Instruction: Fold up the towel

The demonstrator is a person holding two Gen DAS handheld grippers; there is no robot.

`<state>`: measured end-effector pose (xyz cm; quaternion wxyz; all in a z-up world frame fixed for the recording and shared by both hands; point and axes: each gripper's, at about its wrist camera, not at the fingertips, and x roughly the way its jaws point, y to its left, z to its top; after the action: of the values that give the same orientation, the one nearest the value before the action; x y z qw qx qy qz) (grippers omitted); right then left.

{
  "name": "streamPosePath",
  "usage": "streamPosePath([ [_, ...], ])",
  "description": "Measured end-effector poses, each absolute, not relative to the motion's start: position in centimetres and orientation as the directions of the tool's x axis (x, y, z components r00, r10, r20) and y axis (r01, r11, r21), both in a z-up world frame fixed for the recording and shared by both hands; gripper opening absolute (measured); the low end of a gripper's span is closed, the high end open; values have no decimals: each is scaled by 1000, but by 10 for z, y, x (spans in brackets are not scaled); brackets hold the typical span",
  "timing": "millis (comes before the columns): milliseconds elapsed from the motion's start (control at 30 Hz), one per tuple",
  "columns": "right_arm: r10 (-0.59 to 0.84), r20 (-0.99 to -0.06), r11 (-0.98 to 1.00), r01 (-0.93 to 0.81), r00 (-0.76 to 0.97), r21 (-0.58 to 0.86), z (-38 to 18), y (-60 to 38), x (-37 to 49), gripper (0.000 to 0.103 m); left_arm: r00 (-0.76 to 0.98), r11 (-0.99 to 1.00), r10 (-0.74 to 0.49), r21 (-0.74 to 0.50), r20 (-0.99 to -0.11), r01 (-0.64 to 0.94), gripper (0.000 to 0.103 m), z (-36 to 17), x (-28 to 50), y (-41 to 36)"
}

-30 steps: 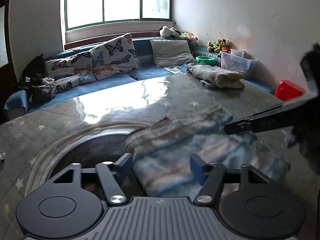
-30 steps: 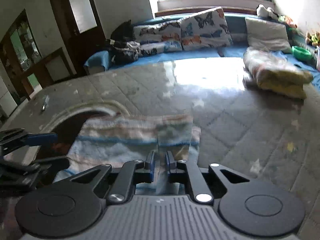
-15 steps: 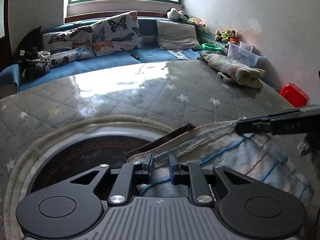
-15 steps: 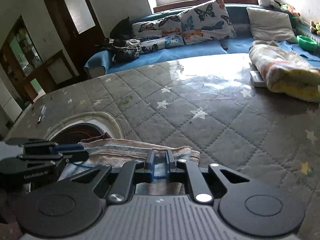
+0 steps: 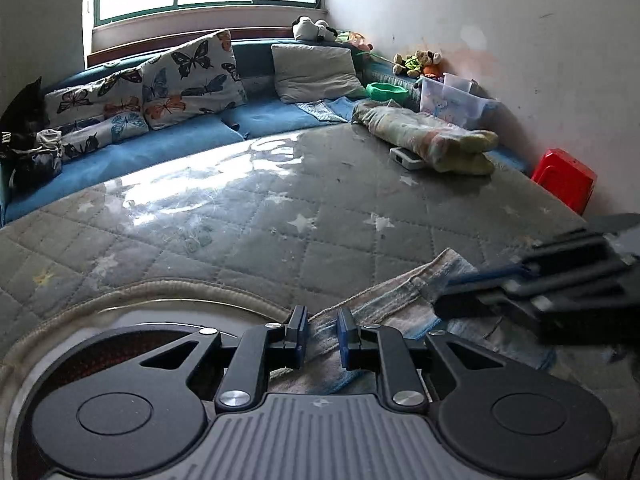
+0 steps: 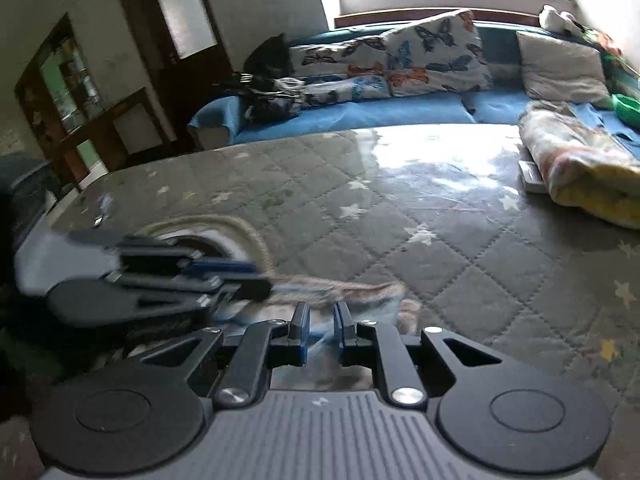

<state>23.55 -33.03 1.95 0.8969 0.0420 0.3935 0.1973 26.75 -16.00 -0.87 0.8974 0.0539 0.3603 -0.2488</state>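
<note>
- I am partway through a fold. My left gripper (image 5: 322,334) and right gripper (image 6: 320,330) each pinch the striped towel (image 5: 404,304) with fingers nearly together.
- The towel lies bunched on the grey quilted mat (image 5: 320,216), beside a round hole (image 5: 120,328).
- Next, I think, lay the held edge down evenly.
- Lots of free mat ahead.

The left gripper (image 5: 322,334) sits low in its frame, jaws nearly together on fabric — the right gripper (image 6: 321,330) likewise, both angled downward.
</note>
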Motion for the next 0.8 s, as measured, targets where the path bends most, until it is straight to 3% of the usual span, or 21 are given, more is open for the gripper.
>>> streamPosePath([
  [300, 404, -703, 887, -437, 585, 146, 35, -315, 146, 14, 597, 835, -460, -94, -657, 541, 18, 0, 202, -147],
  [500, 354, -735, 902, -418, 578, 106, 12, -316, 100, 14, 597, 842, -437, -73, -673, 534, 18, -9, 147, -130],
  [733, 330, -703, 922, -374, 630, 98, 15, -322, 83, 14, 632, 875, -420, -105, -652, 473, 18, -9, 114, -101],
  [800, 330, -674, 931, -347, 661, 116, 21, -328, 84, 19, 641, 885, -413, -118, -647, 451, 18, -9, 110, -95],
])
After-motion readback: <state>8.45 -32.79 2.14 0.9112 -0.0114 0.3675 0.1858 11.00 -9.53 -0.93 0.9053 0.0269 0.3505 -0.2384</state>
